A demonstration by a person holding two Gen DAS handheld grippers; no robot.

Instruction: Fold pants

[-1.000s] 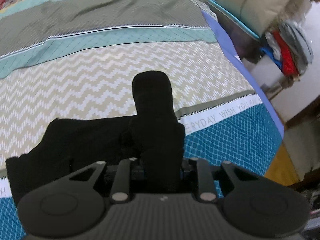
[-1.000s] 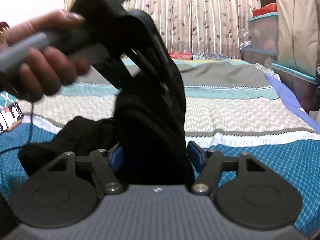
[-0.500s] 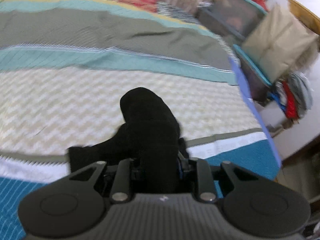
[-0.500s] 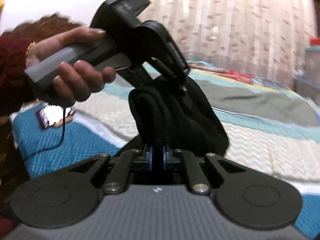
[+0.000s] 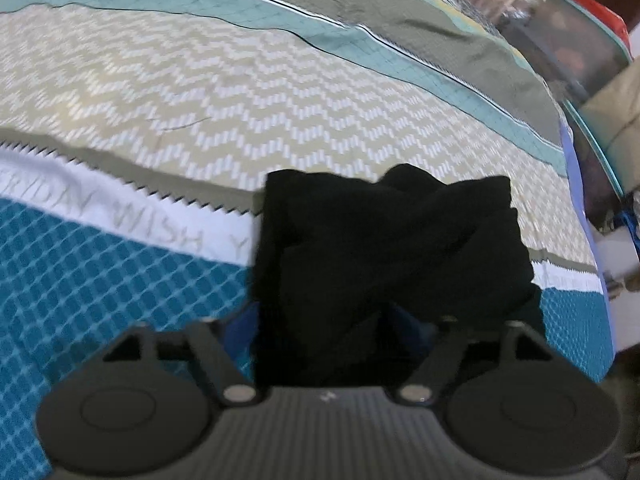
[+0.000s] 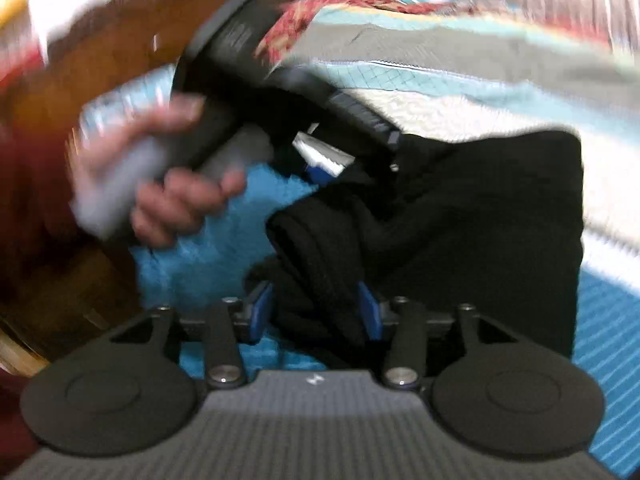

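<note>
Right-wrist view smeared: we can't resolve hand (image 6: pixel 160 184), headboard, curtain. Pants (image 5: pixel 384 264) hide left gripper (image 5: pixel 332 320) fingertips from us; pad contact unclear. Boxes (image 5: pixel 580 52) cut off at frame edge.

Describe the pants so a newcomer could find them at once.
Start at the patterned bedspread covering the bed. Where its white lettered band meets the teal grid section lies a bunched black fabric bundle, the pants. It is the only plain black thing on that colourful quilt.

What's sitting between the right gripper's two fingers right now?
In the right wrist view, a thick fold of the black pants lies between the right gripper's spread blue pads; its jaws have just been opening.
</note>
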